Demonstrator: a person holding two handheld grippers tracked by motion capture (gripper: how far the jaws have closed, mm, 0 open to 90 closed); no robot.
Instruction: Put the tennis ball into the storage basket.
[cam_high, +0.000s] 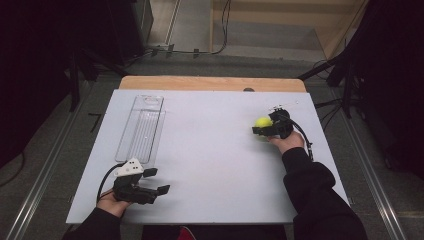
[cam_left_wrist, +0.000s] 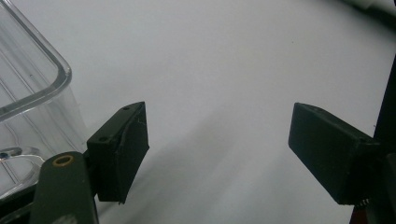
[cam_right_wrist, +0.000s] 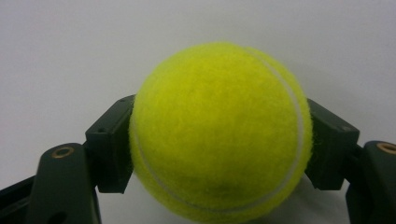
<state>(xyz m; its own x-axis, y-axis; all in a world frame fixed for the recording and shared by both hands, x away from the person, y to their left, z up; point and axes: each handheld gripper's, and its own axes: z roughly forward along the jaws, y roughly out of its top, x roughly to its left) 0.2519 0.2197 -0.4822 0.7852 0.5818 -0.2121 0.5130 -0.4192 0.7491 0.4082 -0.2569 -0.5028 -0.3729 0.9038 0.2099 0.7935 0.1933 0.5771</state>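
The white desk (cam_high: 210, 150) carries a clear plastic tray (cam_high: 141, 129) at its far left. The right tongs (cam_high: 264, 126) grip a yellow tennis ball (cam_high: 263, 121) at the desk's right side. The left tongs (cam_high: 154, 181) rest wide and empty near the tray. Judging from this, the ball is just grasped; carrying it to the tray likely follows.

White desk (cam_high: 210, 165) seen from above. Left of centre: long clear plastic tray (cam_high: 141, 128). Lower left: left tongs (cam_high: 156, 181), jaws parted, just below the tray's near end. Right of centre: right tongs (cam_high: 261, 127) closed on a yellow-green tennis ball (cam_high: 263, 121).
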